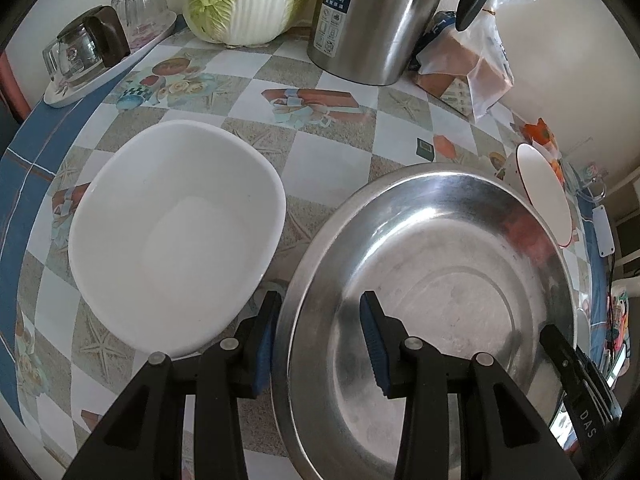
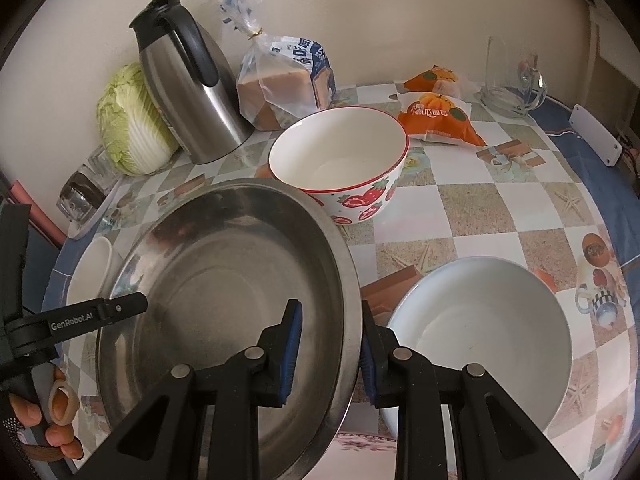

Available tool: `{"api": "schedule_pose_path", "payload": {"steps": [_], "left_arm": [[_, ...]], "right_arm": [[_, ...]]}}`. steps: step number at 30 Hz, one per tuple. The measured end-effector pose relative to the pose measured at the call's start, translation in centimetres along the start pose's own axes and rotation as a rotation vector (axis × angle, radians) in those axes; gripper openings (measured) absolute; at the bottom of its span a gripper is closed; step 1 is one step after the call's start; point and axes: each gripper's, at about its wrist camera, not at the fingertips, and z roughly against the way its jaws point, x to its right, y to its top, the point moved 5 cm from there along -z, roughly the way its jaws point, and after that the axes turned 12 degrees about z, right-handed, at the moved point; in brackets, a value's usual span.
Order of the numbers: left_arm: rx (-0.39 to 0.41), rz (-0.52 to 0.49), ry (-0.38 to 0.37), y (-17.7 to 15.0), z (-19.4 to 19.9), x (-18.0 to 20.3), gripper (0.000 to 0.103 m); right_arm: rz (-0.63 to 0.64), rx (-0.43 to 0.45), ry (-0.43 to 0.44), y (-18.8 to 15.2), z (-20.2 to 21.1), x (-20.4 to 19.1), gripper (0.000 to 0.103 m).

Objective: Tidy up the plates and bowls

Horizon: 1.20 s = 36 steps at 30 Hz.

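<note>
A wide steel basin [image 1: 440, 280] [image 2: 224, 280] hangs just above the checked table, held from both sides. My left gripper [image 1: 320, 344] is shut on its left rim, one pad outside and one on the inner wall. My right gripper [image 2: 330, 352] is shut on the opposite rim in the same way. A plain white bowl [image 1: 176, 236] sits left of the basin, and a second white bowl [image 2: 480, 340] sits to its right. Behind the basin stands a strawberry-print bowl [image 2: 340, 160] with a red rim, and the basin's edge overlaps it.
At the back stand a steel kettle [image 2: 188, 88], a cabbage [image 1: 248, 0], a bagged loaf [image 2: 284, 84], orange snack packets [image 2: 440, 120] and a glass mug [image 2: 512, 80]. A tray with glasses [image 1: 100, 52] sits far left. A person's hand [image 2: 56, 412] grips the left tool.
</note>
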Motion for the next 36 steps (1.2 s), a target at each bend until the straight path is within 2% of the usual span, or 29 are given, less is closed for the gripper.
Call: {"api": "schedule_pose_path", "payload": {"steps": [26, 36], "left_arm": [[-0.017, -0.056, 0.059, -0.9, 1.6, 0.6, 0.042], [-0.006, -0.072, 0.063, -0.7, 1.9, 0.8, 0.042]], "right_arm": [[-0.018, -0.07, 0.0, -0.3, 0.7, 0.5, 0.029], [0.01, -0.077, -0.024, 0.0, 1.2, 0.1, 0.031]]}}
